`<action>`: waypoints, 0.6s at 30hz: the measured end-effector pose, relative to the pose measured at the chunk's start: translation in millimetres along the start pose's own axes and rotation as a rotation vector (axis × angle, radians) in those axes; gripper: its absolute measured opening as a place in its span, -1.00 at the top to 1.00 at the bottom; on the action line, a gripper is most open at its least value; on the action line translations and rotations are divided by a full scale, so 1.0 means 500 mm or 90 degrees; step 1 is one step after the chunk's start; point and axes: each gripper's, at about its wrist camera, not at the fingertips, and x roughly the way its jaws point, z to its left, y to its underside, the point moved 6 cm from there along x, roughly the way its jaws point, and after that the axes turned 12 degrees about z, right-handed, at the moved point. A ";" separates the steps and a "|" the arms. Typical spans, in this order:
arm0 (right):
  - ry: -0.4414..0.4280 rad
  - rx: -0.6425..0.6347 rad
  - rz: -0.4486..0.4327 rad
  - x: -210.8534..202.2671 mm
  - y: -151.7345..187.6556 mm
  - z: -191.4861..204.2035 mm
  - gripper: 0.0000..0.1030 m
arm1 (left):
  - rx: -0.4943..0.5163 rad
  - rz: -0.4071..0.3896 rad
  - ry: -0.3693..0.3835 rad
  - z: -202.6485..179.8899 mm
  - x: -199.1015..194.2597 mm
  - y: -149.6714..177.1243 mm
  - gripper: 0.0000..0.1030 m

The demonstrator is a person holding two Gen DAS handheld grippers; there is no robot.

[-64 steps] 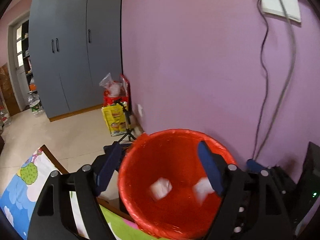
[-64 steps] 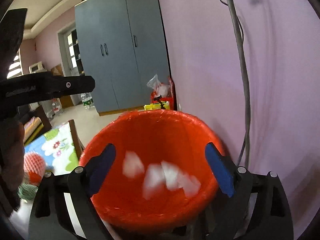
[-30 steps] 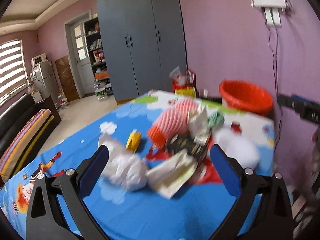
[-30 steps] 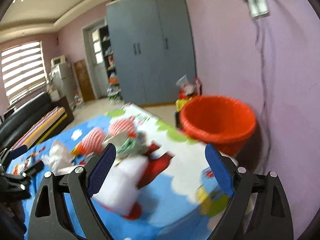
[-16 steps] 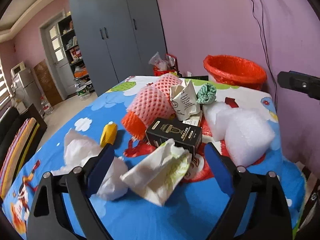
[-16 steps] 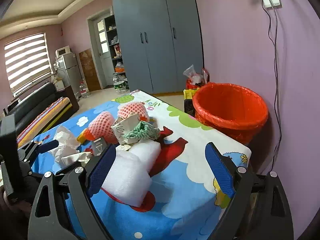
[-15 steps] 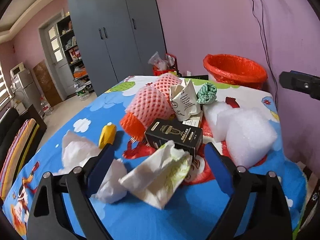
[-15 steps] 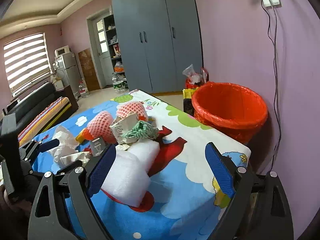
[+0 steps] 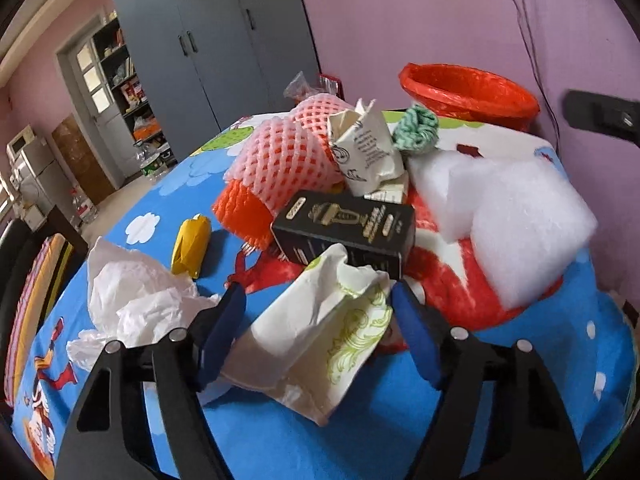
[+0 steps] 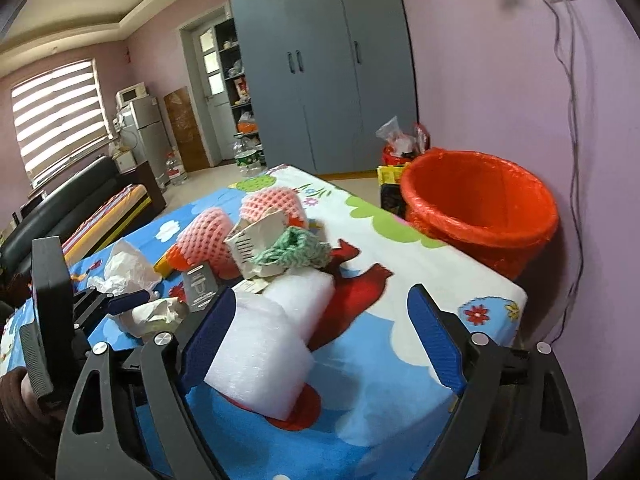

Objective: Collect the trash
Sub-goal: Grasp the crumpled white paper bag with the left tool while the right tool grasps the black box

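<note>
The red bin (image 10: 480,204), right of frame, waits beyond the worktop (image 10: 400,344). The pick-up step is in hand: the left gripper (image 9: 318,320), spread wide, straddles the crumpled paper bag (image 9: 320,332) and must close. Only the right view shows the released right gripper (image 10: 320,332) nearing white foam (image 10: 260,356).

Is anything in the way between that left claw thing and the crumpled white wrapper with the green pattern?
Nothing visible. The left gripper is open, and the crumpled wrapper already lies between its fingers. The black box sits just behind the wrapper, and the white tissue lies off to the left.
</note>
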 end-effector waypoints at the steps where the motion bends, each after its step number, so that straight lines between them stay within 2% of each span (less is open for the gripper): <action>1: -0.005 -0.007 0.002 0.004 -0.001 0.009 -0.58 | 0.007 -0.004 -0.004 -0.001 -0.006 0.009 -0.22; 4: -0.018 -0.028 0.009 0.014 -0.003 0.036 -0.51 | -0.004 -0.025 -0.010 0.004 -0.033 0.026 -0.04; 7: -0.034 -0.043 0.014 0.026 -0.002 0.061 -0.45 | -0.053 -0.049 0.021 0.030 -0.065 0.035 0.12; 9: -0.042 -0.047 0.026 0.036 0.002 0.075 -0.45 | -0.082 -0.067 0.033 0.046 -0.085 0.039 0.12; 13: -0.052 -0.069 0.035 0.049 0.003 0.109 -0.41 | -0.121 -0.097 0.027 0.077 -0.119 0.045 0.12; 18: -0.080 -0.103 0.033 0.077 -0.025 0.171 -0.30 | -0.128 -0.118 0.010 0.102 -0.159 0.050 0.12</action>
